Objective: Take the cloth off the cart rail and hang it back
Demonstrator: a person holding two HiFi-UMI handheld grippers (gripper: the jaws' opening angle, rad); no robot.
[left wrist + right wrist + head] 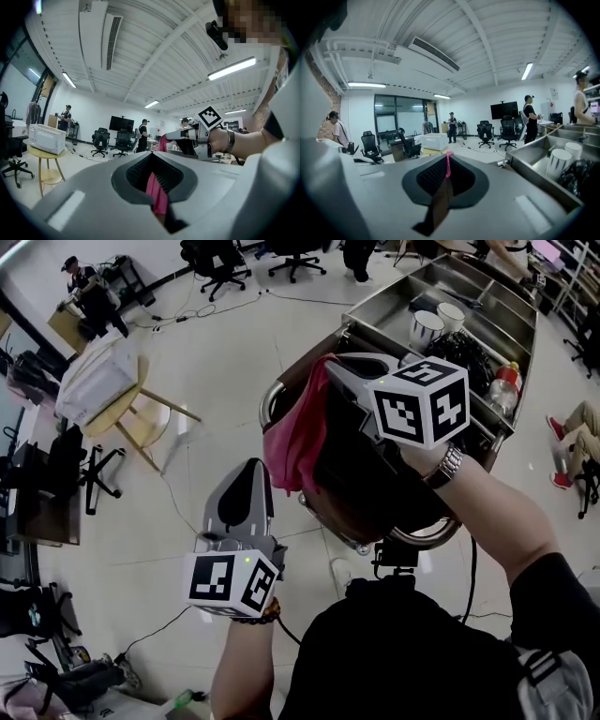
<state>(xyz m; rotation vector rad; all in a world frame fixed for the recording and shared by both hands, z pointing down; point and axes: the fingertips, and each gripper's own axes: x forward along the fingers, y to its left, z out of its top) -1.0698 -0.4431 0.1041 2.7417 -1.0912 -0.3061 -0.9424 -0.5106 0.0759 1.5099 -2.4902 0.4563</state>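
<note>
Sleeve: black matte fabric sleeve (539,592), metal-link watch (450,465) at the wrist.
Right gripper (334,367): grey plastic shell, ribbed black pads; jaws pinched together on the thin edge of the magenta-pink cloth (292,442).
Left gripper (249,470): same build; jaws closed on a pink fold.
Cloth: soft, creased; drapes downward from right gripper, long axis vertical, beside stainless-steel cart (380,294) and its tubular rail (263,404).

I can't read a single word, number or brand name from here. The left marker cube (232,582) and the right marker cube (422,401) carry only black-and-white square patterns, no letters. The bottle (504,388) in the cart (386,298) has a red band too small to read.
</note>
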